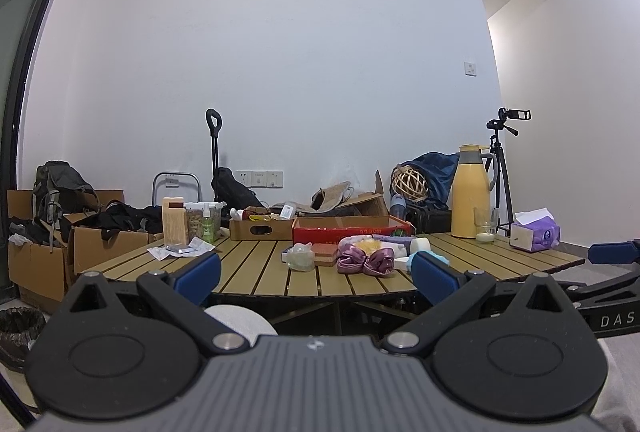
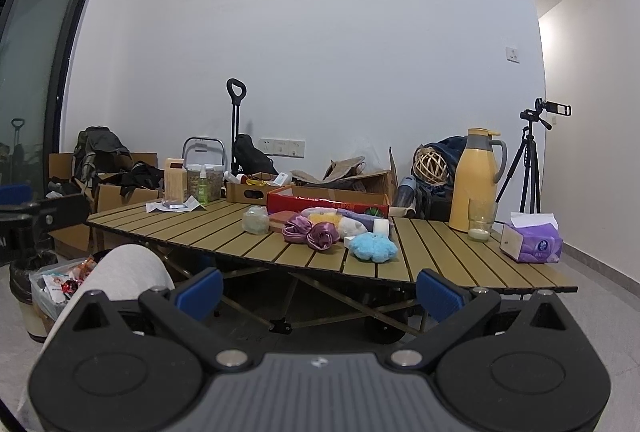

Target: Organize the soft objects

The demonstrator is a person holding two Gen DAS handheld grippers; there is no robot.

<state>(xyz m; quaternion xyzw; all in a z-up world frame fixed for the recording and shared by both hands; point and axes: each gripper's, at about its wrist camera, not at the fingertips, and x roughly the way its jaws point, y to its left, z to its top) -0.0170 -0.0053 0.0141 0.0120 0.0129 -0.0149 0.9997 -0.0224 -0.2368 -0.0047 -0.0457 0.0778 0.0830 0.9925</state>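
Soft objects [image 1: 366, 254] lay clustered at the centre of the left wrist view, on the slatted wooden table [image 1: 256, 272] just before a red cardboard tray [image 1: 352, 230]: a purple satin scrunchie [image 1: 365, 260] foremost, a yellow puff and pale pieces behind it. The left gripper [image 1: 316, 272] hung below the table's near edge with its blue pads spread wide and nothing between them; the pile sat ahead, above and slightly right of its midline. At the right edge of that frame the right gripper [image 1: 612, 254] showed partly, too little to read. In the right wrist view the pile sat mid-frame, its spread running left to right, with a fluffy blue sponge [image 2: 373, 247] nearest the table's front edge and the scrunchie [image 2: 308, 232] just left of it. The right gripper [image 2: 319, 292] was also wide open and empty, low before the edge. Bare slats flanked the cluster; the glass [image 2: 482, 220] and yellow thermos [image 2: 474, 181] stood well apart at the right. Neither gripper seemed clearly nearer.
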